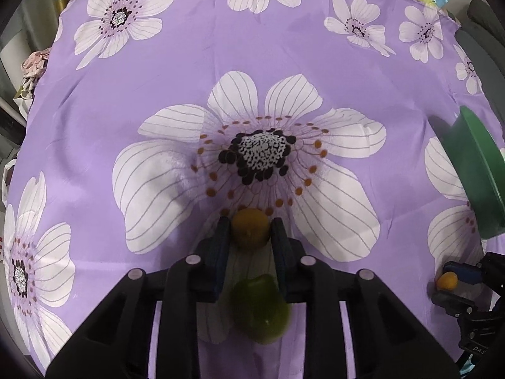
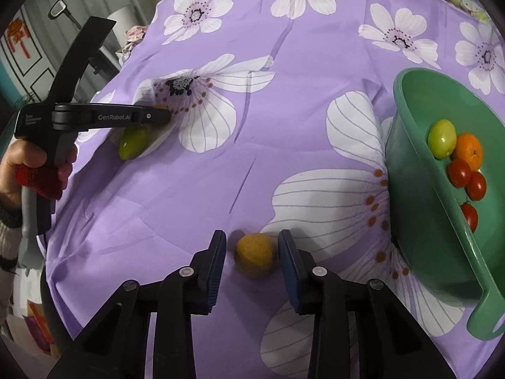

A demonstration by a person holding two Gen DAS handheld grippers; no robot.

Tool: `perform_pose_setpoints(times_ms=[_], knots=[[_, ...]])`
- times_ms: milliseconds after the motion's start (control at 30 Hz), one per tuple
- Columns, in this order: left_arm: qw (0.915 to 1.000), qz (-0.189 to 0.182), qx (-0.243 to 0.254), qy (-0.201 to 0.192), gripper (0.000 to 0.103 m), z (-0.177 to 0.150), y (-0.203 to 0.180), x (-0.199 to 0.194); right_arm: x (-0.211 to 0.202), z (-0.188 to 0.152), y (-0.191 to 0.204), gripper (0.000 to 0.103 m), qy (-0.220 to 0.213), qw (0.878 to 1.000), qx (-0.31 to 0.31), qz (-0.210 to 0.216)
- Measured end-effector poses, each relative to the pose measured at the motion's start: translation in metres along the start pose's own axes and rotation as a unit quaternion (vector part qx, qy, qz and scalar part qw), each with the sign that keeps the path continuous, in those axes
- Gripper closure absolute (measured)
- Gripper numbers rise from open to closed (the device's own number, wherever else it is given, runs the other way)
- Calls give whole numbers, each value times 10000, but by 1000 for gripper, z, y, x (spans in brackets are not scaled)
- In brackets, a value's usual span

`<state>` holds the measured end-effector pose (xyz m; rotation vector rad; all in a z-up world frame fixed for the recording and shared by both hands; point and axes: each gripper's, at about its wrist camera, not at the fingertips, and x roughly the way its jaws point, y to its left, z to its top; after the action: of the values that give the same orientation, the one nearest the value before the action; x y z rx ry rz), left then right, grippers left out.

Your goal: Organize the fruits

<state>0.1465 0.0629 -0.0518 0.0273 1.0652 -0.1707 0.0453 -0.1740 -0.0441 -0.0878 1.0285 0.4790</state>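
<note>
1. the purple flowered cloth [image 1: 176,72] lies bare across its far half and middle, so a gripper has open passage there.
2. the green bowl [image 2: 410,170] stands tilted at the right edge of the cloth and blocks that side; its handle juts toward the near edge.
3. a yellow-brown fruit [image 1: 250,228] sits between the left gripper [image 1: 249,230] fingers, touching both pads, with a green fruit [image 1: 260,308] lying right behind it under the gripper body.
4. another yellow-brown fruit [image 2: 255,255] fills most of the gap of the right gripper [image 2: 252,252], with slim room at either side.
5. bare cloth separates the two grippers.
</note>
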Motion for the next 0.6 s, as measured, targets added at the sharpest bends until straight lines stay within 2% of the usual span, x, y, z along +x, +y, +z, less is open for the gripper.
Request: perform_pose_setpoints(times_ms=[133, 600], knots=[[9999, -111, -52, -32, 78, -1, 1, -1, 0, 0, -1, 75, -1, 10000, -18, -43], [9961, -679, 136, -540, 78, -12, -33, -57, -13, -1, 1, 75, -200, 9997, 28, 100]])
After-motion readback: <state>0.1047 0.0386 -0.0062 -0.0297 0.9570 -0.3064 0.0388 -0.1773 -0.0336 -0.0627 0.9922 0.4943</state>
